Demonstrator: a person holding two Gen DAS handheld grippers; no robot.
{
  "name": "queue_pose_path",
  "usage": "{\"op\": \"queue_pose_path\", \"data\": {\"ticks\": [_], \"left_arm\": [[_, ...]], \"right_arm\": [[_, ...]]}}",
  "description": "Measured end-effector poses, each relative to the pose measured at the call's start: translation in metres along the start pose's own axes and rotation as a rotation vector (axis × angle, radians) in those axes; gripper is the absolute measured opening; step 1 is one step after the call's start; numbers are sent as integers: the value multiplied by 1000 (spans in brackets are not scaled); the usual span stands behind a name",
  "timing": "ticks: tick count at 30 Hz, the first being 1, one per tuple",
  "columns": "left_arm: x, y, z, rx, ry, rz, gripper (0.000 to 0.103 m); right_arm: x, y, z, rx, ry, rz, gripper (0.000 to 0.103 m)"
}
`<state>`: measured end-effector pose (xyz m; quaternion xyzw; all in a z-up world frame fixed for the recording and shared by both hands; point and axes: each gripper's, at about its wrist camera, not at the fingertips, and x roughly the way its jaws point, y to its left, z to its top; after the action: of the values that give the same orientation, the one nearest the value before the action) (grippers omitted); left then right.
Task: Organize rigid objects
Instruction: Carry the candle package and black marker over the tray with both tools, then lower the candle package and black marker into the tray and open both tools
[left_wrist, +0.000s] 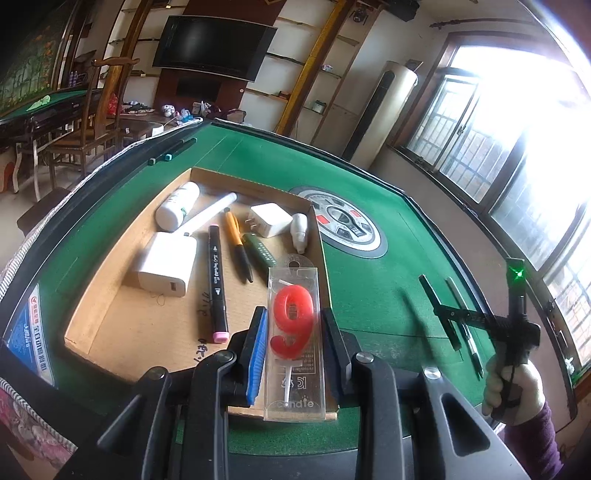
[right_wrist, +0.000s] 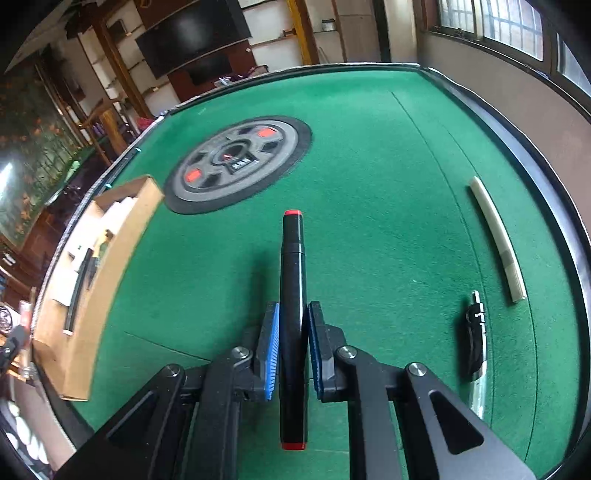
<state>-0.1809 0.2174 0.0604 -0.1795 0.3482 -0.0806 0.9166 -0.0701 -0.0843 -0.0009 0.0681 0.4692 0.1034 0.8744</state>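
Holding: left gripper clamps the candle pack, a clear case with a red 9, centre-bottom.
Marker: black marker, red ends, pinched upright in right gripper.

Home living room with games area: wall-mounted television, wooden shelving, carved wooden chair, barred windows, green-felt automatic mahjong table.

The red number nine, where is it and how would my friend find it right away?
Look for the cardboard tray on the green table. At its near right corner, the left gripper holds a clear plastic packet. Inside is the red nine candle, the only red number among white chargers and pens.
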Motion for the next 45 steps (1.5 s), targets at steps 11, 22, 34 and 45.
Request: {"op": "queue_pose_path", "data": {"ticks": [11,22,34,45], "left_arm": [[2,22,4,-40,-6,-8,29],[-2,47,13,-90,-20,-30,29],[28,74,11,-134,84,34,29],[38,72,8,-53,94,169,29]], "right_arm": [[-22,88,13,-130,-15,167,15],[-15,189,11,-276,23,301,15],[31,254,-10,-335,159,356,15],[65,253,-17,-325,185,240,15]]}}
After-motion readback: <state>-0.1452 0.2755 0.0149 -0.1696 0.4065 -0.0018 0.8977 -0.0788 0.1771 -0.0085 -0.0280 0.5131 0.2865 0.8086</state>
